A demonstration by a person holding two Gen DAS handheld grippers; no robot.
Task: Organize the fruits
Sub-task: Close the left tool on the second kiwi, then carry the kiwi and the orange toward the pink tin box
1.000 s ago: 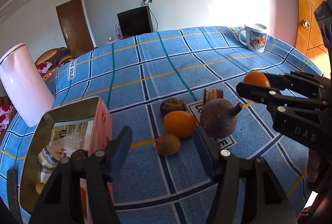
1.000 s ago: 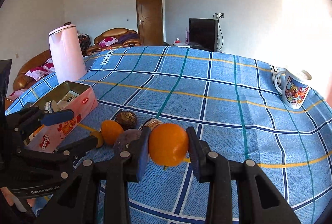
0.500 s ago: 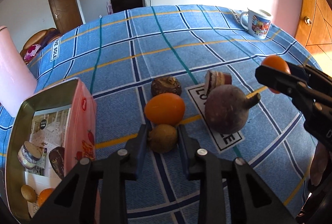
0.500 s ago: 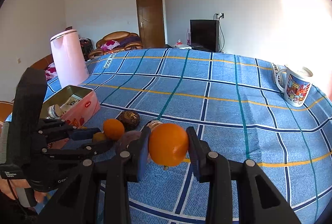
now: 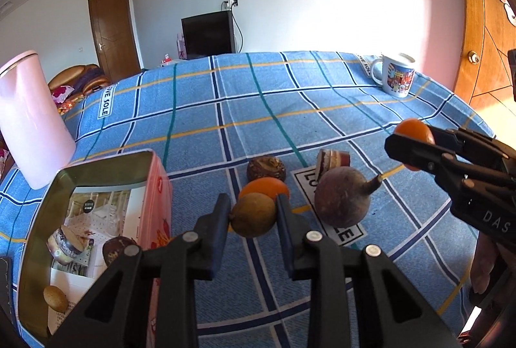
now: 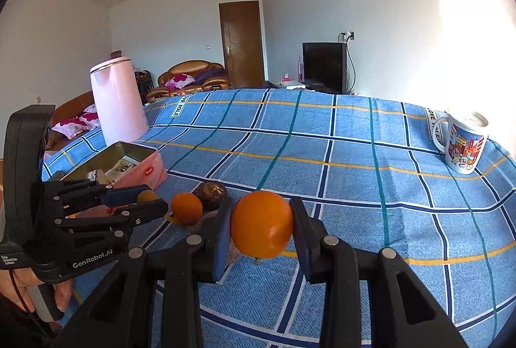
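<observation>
- Between the pads of my left claw sits a small, round, brown-green fruit, pinched at its widest part just above the blue checked cloth on the desk; it looks light and firm, with dull skin that should not slip.
- My right claw is clamped across the middle of a smooth round orange, held clear of the cloth. I judge it heavier, and its glossy peel could roll in the pads if I tilt.
- Left of the held fruit, close by, stands the open pink rectangular tin, already holding a few pieces. Its raised wall is the edge to clear, so I would lift before crossing.
- Just beyond the left claw lie a second orange, a dark wrinkled round fruit and a large purple-brown root with a stalk, crowded together; a low swing could knock them.
- Far across, the cloth lies open, apart from a printed white mug at right and a tall pink jug at left.
</observation>
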